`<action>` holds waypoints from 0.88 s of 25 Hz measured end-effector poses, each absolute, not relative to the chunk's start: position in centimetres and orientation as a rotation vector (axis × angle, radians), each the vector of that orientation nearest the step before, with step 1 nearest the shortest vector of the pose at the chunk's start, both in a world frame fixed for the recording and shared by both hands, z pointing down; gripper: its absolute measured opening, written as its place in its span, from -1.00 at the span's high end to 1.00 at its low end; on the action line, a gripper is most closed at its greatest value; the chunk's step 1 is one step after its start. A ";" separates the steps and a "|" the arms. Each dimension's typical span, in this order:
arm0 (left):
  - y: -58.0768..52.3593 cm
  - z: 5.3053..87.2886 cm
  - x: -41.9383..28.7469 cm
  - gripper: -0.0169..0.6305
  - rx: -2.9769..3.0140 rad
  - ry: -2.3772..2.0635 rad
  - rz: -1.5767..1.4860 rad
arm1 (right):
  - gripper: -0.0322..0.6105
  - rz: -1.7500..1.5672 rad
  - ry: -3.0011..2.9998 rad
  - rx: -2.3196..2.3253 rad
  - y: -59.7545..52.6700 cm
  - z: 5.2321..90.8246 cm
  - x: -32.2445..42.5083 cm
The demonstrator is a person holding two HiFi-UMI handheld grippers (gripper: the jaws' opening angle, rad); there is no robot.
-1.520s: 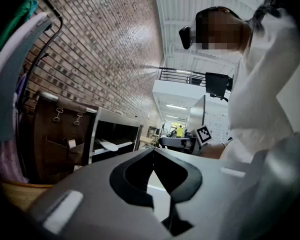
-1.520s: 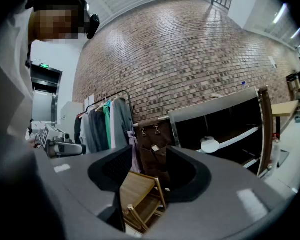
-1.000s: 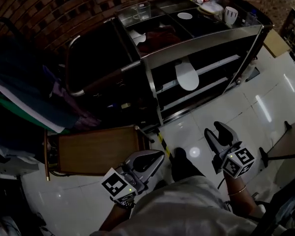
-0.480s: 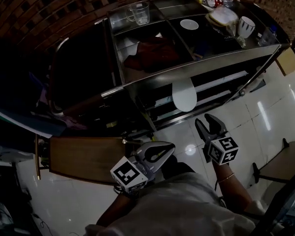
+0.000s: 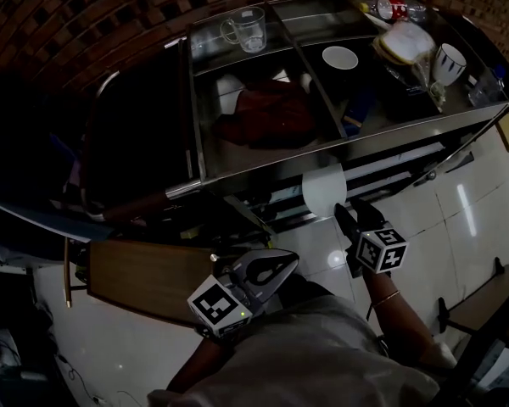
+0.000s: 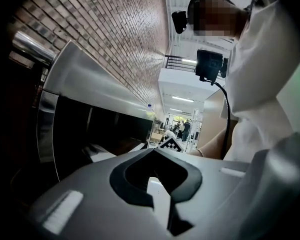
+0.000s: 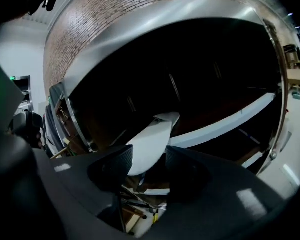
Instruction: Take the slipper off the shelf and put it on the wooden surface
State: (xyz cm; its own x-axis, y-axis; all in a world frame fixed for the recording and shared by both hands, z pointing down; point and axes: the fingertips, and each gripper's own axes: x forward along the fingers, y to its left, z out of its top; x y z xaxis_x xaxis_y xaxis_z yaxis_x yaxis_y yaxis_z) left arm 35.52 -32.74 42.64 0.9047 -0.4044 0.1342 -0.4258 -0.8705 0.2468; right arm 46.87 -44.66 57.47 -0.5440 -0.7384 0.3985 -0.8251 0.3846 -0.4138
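Now one white slipper (image 7: 150, 145) on shelf (image 7: 230, 120), two empty tools, right tool (image 7: 149, 154) just widening, left tool (image 6: 153, 153) closed.

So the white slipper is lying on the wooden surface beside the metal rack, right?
No. The white slipper lies on a shelf inside the metal rack, not on the wooden surface beside it. The right gripper view shows it.

Right claw (image 5: 349, 207) moved toward 12 o'clock, reaching the slipper (image 5: 324, 189). Its jaws just opened wider, slipper tip between them.
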 end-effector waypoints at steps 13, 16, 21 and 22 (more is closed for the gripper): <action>-33.6 43.3 34.9 0.96 2.769 -0.669 0.158 | 0.58 1.221 -2.497 1.439 -46.5 59.9 47.0; -32.7 43.3 34.9 0.96 2.781 -0.655 0.192 | 0.70 1.229 -2.533 1.466 -46.3 58.6 47.1; -31.3 43.0 34.2 0.96 2.771 -0.656 0.198 | 0.79 1.179 -2.583 1.480 -45.2 56.2 46.4; -31.0 42.9 34.0 0.96 2.770 -0.655 0.197 | 0.80 1.176 -2.589 1.484 -44.9 55.7 46.3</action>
